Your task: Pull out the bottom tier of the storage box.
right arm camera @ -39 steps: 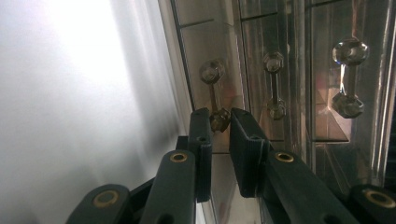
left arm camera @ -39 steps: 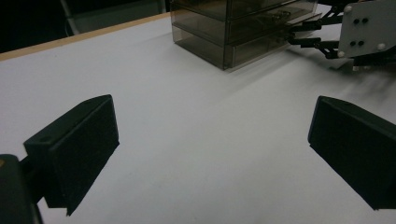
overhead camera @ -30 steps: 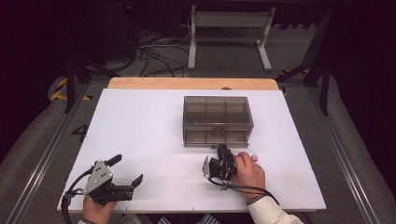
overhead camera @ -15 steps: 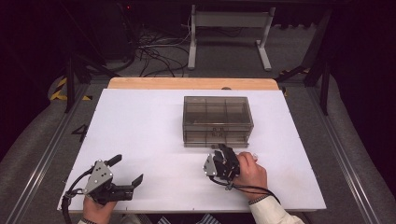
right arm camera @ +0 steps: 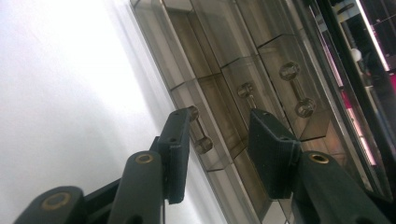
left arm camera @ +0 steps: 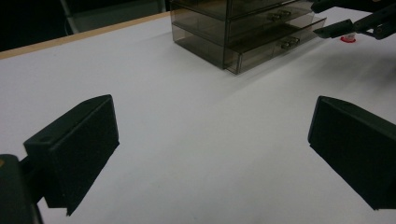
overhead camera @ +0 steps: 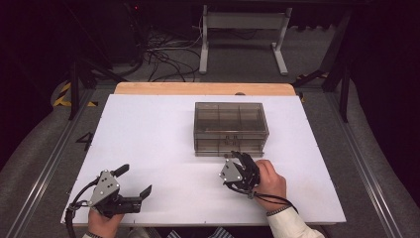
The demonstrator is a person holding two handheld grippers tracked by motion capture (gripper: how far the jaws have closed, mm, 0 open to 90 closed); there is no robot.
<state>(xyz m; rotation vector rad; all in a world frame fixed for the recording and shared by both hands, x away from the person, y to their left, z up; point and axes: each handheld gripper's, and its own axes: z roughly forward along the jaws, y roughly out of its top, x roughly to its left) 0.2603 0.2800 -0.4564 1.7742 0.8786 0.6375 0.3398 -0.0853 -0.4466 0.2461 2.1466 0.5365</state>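
On the white tabletop [overhead camera: 163, 129], the left hand-held gripper [overhead camera: 134, 181] rests at 7 o'clock with jaws wide and empty, one smoky drawer box [overhead camera: 230, 128] sits in the middle, and the right hand-held gripper [overhead camera: 236, 157], jaws just opening and part-way apart, holds nothing at its lower drawer handle [right arm camera: 200, 129], a small red thing [left arm camera: 347, 38] nearby.

Parted jaws frame drawer handle [right arm camera: 201, 130] of smoky drawer box [right arm camera: 243, 70]
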